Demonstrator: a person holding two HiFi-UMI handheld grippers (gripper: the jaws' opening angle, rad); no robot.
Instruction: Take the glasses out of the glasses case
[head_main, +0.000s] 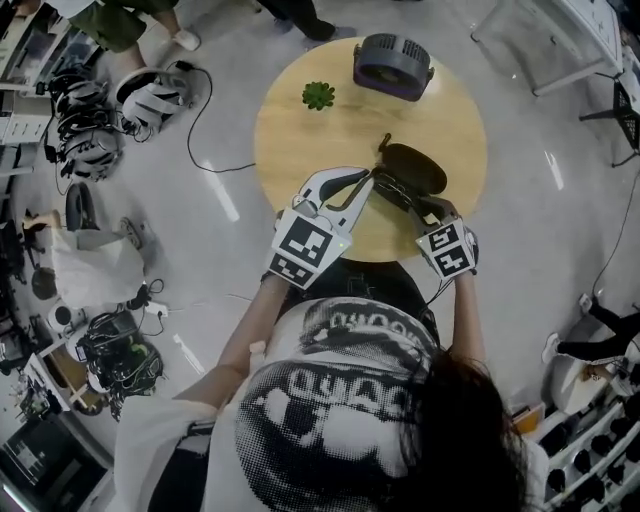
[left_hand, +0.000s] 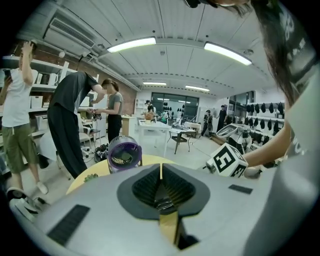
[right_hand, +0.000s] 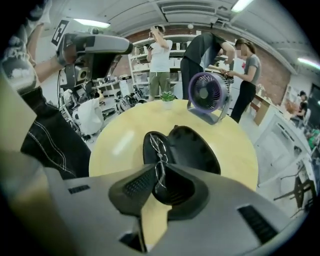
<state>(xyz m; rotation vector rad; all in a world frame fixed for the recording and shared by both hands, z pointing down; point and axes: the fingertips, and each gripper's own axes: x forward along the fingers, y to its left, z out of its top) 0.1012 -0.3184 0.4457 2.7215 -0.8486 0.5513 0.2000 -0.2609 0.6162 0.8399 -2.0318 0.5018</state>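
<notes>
— What does the head view show you?

— The person (head_main: 350, 400) stands at the 6 o'clock edge of a round wooden table (head_main: 300, 150). The black glasses case (head_main: 415, 165) lies open toward 4 o'clock on it. A fan (head_main: 392, 62) stands at 12 o'clock and a small green plant (head_main: 318, 95) near 11 o'clock. The right gripper (head_main: 400, 195) reaches to the case from 5 o'clock. The tips of the left gripper (head_main: 368, 183) appear just at the 9 o'clock side of the case, but from above I cannot judge their height.

— And the left gripper view?

— Its jaws are pressed together. A small shiny bit sits low between them, and I cannot tell what it is. Past the jaws I see the fan at 11 o'clock and the marker cube (left_hand: 227, 161) of the right gripper at 2 o'clock. Some people (left_hand: 75, 115) stand at the 9 o'clock side.

— And the right gripper view?

— The case lies open on the table, with its lid toward 3 o'clock. The glasses (right_hand: 158, 145) have a thin wire frame. Their far part rests in the lower half of the case, and their near part runs between the right gripper's jaws, which are closed upon the frame. The left gripper hangs at 10 o'clock, raised above the table and apart from the case.
</notes>
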